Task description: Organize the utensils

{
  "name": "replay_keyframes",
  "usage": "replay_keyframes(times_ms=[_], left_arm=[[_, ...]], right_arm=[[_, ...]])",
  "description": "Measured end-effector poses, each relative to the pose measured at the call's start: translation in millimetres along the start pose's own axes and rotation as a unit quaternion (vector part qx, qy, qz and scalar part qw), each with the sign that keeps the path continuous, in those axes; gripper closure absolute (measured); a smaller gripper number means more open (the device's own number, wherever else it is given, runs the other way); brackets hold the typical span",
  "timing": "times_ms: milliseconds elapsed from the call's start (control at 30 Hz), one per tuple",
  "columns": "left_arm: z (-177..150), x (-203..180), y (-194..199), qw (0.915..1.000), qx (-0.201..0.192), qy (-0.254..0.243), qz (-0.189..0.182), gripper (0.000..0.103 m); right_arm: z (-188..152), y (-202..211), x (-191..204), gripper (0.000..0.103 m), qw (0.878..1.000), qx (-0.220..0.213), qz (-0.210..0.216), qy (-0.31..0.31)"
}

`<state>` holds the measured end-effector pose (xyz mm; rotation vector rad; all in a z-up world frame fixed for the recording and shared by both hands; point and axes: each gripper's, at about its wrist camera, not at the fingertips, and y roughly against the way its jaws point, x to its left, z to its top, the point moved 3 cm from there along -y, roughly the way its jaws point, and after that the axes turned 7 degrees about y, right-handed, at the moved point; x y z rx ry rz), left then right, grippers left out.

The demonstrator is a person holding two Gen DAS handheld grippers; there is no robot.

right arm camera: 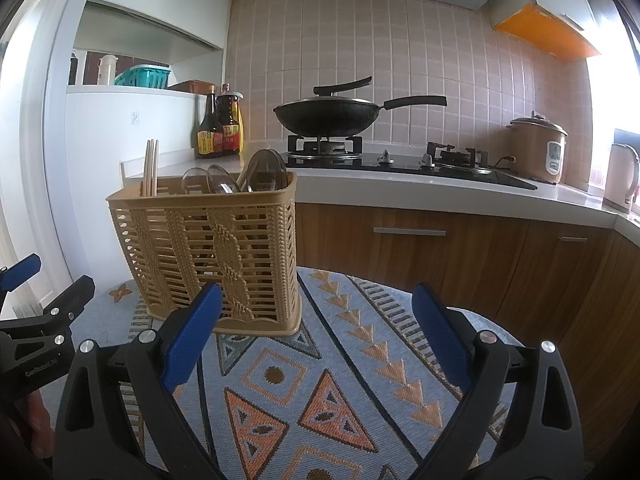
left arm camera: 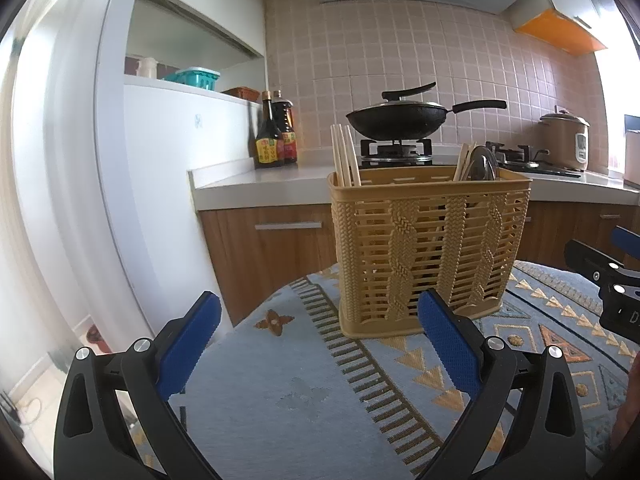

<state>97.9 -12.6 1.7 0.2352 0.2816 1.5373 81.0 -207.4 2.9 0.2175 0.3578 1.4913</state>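
Hovering both tools over bench (right arm camera: pixel 360 360): left tool (left arm camera: pixel 320 318) and right tool (right arm camera: pixel 318 312) each spread apart, empty. Basket (left arm camera: pixel 428 252) upright on patterned cloth, just ahead. Chopsticks (right arm camera: pixel 151 168) in left end, spoons (right arm camera: pixel 224 180) beside them; I judge sorting nearly done.

The basket (right arm camera: pixel 208 256) is matt tan plastic moulded like woven braid. It holds pale wooden chopsticks (right arm camera: pixel 151 168) and glossy, see-through spoons (right arm camera: pixel 264 170). The tablecloth (right arm camera: pixel 340 380) is coarse woven cloth. The gripper pads (left arm camera: pixel 448 344) are dimpled blue rubber on smooth black plastic.
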Motion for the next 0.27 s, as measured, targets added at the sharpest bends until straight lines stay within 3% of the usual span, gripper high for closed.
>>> replay_keyframes(times_ms=[267], left_arm=[[0.3, 2.0, -3.4, 0.9998, 0.012, 0.008, -0.012, 0.008]], right_arm=[[0.0, -1.5, -1.3, 0.012, 1.0, 0.001, 0.001, -0.002]])
